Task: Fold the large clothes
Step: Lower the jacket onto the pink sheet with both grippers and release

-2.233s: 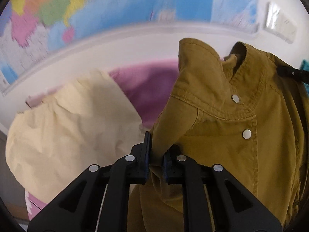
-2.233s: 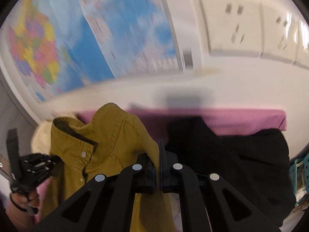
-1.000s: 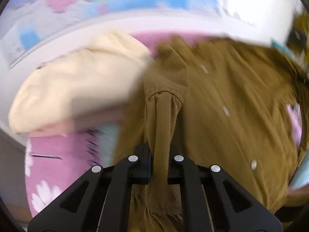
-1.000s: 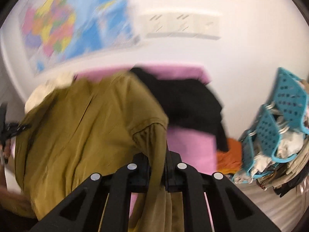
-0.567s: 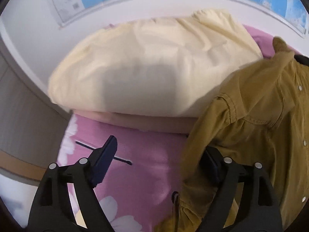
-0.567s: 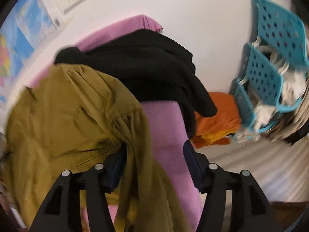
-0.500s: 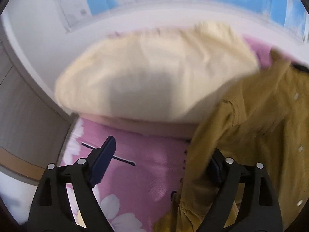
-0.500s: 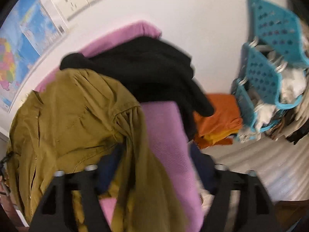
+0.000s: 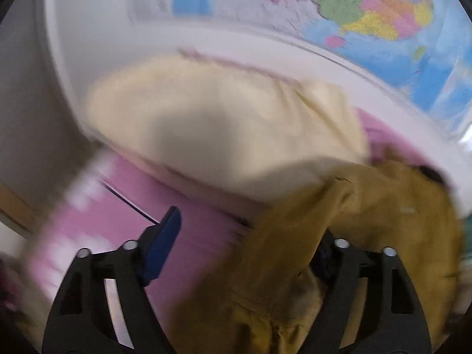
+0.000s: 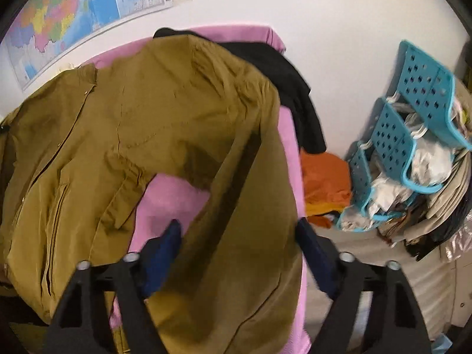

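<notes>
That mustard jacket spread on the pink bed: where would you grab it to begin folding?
I'd probably take the mustard jacket by its loose sleeve, near the cuff, coming down from above. That sleeve already lies between the right gripper fingers, whose jaws are closing without pressing it. It runs long and narrow over the pink sheet, so it could swing across the flat body.

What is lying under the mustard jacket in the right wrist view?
Under the mustard jacket shows the pink bedsheet, bare in the gap by the sleeve. At the far edge a black garment runs beneath its shoulder. Whatever else lies under the jacket is covered.
</notes>
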